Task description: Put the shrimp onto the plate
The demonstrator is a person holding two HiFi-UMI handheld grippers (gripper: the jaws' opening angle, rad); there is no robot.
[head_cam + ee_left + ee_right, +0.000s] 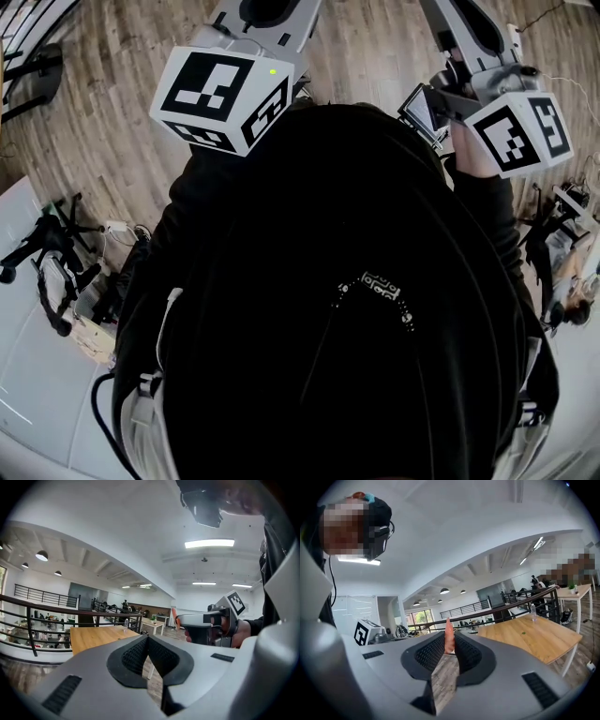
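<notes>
Office space with a wooden counter [525, 634] stretches beyond the right claw [450, 644], ahead and off to its right. That claw is clamped on the shrimp [449, 637], whose pointed end sticks out past its tips. The left claw [147, 644] is closed on nothing, pads meeting, with the right claw near on its right side.

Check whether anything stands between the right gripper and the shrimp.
Nothing does: the right gripper has its jaws shut on the shrimp, whose orange tip pokes out past them. No plate shows in any view, so the way there cannot be judged.
</notes>
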